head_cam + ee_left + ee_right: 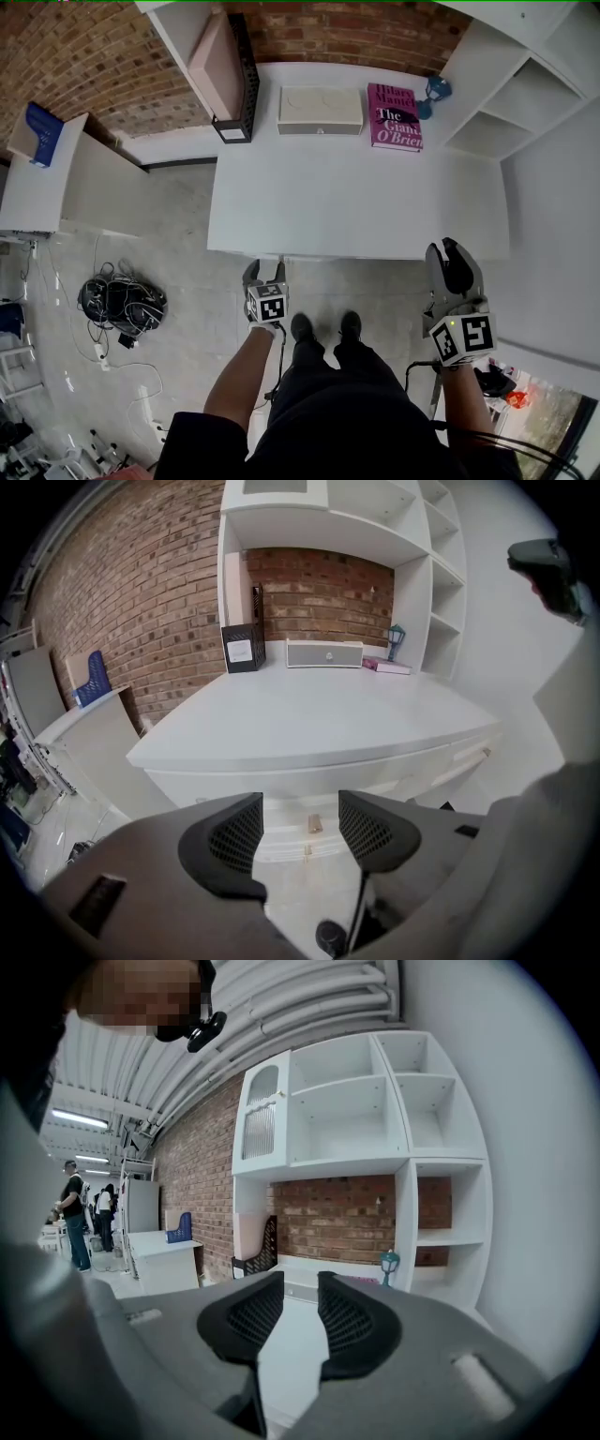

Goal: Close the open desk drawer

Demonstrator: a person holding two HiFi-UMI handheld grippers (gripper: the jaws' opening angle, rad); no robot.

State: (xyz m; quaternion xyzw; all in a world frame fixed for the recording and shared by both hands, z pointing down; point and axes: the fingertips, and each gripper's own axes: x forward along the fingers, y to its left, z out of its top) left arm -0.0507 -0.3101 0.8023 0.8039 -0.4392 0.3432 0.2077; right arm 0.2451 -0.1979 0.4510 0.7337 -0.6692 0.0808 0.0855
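**Approach to drawer: no contact yet**

We are standing at the front edge of the white desk (356,206), and we are judging the step in hand to be the approach, before any push.

The left gripper (265,274) is hovering just short of the desk front and pointing down at it. In the left gripper view (300,803) its jaws are standing apart with nothing gripped. Through the gap we are seeing the drawer (292,829) under the desktop, with a small knob (315,824) on its face. The drawer is near the jaws but apart from them. We cannot tell from these views how far it is standing out.

The right gripper (450,251) is hanging over the desk's right end. In its own view (300,1283) the jaws are parted and empty, pointing toward the shelves (347,1119) rather than the drawer.

Next move, as we are judging it: we should be bringing the left gripper forward onto the drawer face beside the knob, then pushing straight in. A square push matters, since an off-centre one could skew the drawer.
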